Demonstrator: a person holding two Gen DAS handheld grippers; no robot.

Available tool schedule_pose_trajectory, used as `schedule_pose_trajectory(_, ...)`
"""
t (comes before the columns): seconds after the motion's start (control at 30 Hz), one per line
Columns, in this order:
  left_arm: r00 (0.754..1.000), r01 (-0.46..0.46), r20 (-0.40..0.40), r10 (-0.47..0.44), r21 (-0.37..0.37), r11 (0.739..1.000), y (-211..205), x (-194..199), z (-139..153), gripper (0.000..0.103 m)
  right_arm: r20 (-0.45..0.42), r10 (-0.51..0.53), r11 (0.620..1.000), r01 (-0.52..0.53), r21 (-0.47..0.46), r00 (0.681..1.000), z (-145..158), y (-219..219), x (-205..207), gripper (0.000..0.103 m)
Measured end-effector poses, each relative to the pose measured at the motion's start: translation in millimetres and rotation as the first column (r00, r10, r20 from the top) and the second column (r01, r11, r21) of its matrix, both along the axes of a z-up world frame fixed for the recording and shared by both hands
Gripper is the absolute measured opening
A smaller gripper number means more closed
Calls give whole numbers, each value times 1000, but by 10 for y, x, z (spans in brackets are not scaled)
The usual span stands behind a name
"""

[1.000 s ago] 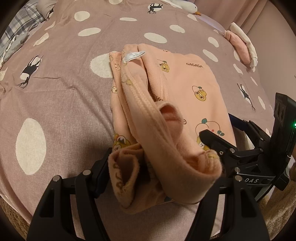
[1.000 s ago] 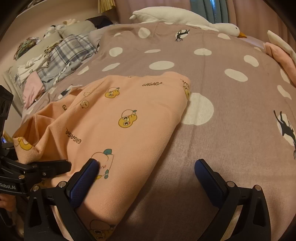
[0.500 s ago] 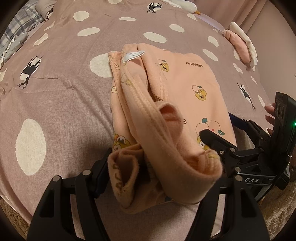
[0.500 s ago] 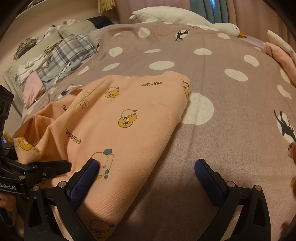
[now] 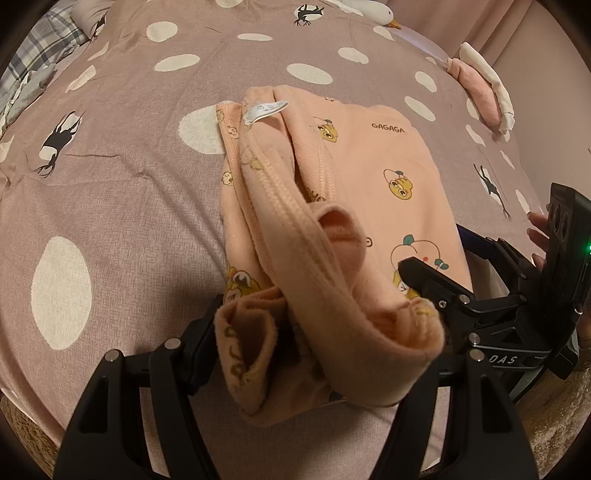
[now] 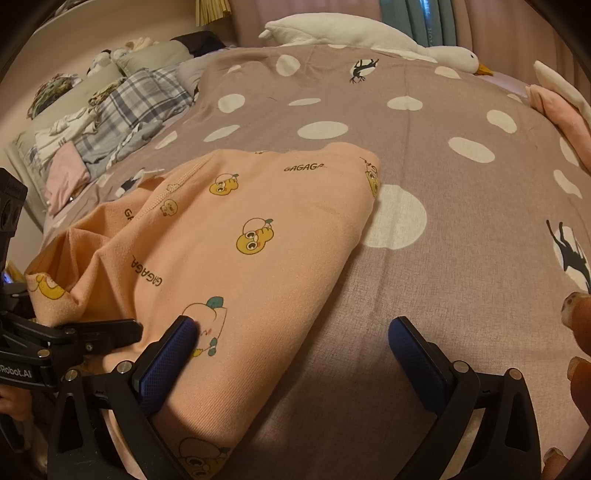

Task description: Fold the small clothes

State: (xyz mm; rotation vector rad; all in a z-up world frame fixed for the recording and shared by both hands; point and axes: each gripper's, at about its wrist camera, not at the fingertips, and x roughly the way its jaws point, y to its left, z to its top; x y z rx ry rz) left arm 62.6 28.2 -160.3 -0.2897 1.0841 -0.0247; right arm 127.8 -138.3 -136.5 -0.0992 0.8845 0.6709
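- Down the left wrist view: the left tool [image 5: 328,347] has a bunched peach hem of the garment [image 5: 384,173] between its jaws, which stand fairly wide; the cloth fills the gap and drapes over them, so I read it as gripped, though the pads are hidden.
- The garment lies part-folded on the bed [image 5: 122,192], label [image 5: 264,110] up at the far end, seams rolled into a ridge down its left side.
- To fold it cleanly, I'd say lift that hem high enough to clear the ridge, carry it toward the label end, and lay it flat edge to edge.
- Over to the right wrist view: the right tool [image 6: 291,350] is open, left pad resting on the garment's near edge, right pad over bare bedspread; nothing is pinched.
- It would do well as an anchor here, pinning the fabric while the other side folds.
- Room: dotted mauve bedspread, a plush goose [image 6: 373,33] at the far edge, plaid laundry [image 6: 122,107] heaped left, pink folded clothes [image 6: 557,107] right.
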Motion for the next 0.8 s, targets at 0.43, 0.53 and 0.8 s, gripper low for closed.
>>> schedule_pose_trajectory(0.43, 1000, -1, -1, 1, 2, 1000, 0, 6, 1, 69, -1, 1, 1000, -1, -7, 1000, -8, 13, 7, 103)
schedule_pose_trajectory(0.53, 1000, 1, -2, -1, 0, 1000, 4, 4, 0, 69, -1, 1, 1000, -1, -7, 1000, -8, 13, 7, 103)
schedule_pose_trajectory(0.8, 1000, 0, -1, 0, 1, 1000, -6, 4, 5, 69, -1, 1, 1000, -1, -7, 1000, -9, 14, 7, 103)
